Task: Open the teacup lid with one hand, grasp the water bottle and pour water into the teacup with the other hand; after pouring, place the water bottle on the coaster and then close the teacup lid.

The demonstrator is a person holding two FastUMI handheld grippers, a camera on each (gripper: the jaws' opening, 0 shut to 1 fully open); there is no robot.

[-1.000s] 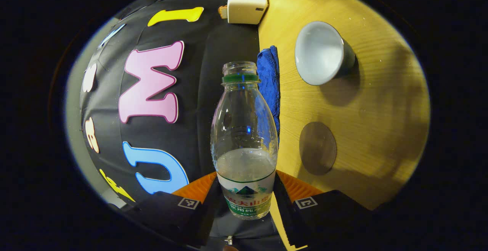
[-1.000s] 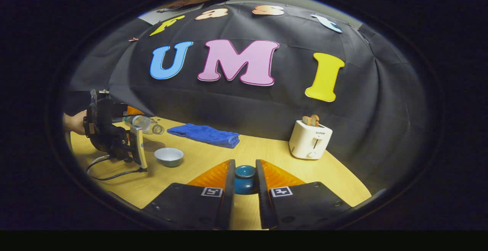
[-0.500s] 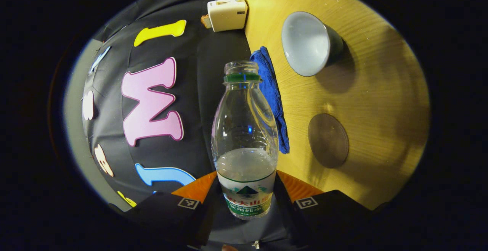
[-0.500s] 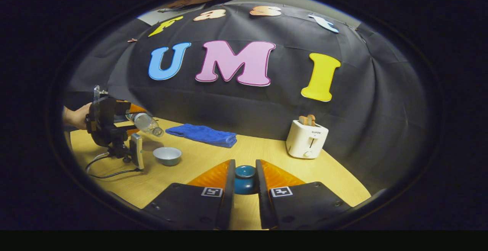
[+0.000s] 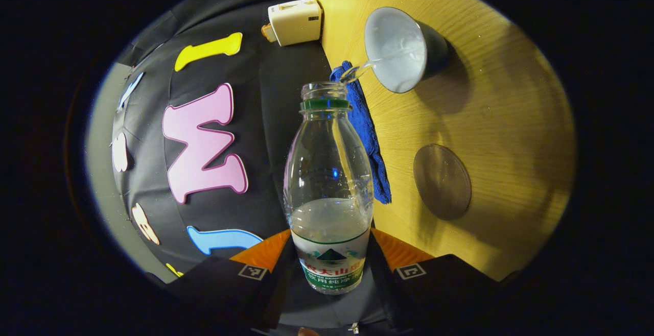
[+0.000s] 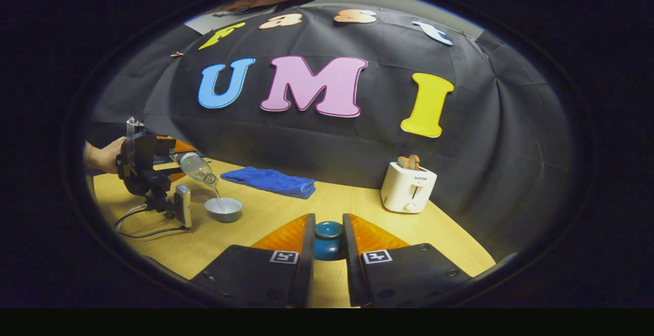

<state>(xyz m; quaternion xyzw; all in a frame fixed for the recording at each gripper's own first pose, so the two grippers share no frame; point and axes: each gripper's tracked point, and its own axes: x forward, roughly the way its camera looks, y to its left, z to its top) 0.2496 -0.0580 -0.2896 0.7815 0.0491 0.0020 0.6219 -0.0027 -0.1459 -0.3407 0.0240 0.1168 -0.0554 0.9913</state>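
Half-full water bottle [image 5: 328, 193], stream entering teacup [image 5: 403, 50]

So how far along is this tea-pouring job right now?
Done: the lid is off the teacup, pinched in the right gripper. In hand: the left gripper tilts the water bottle, and a thin stream is falling into the cup. Left: stand the bottle on the bare coaster, then put the lid back.

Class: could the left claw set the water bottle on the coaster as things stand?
Probably yes. The coaster lies bare on the table beside the teacup, with nothing between it and the water bottle that the left claw holds.
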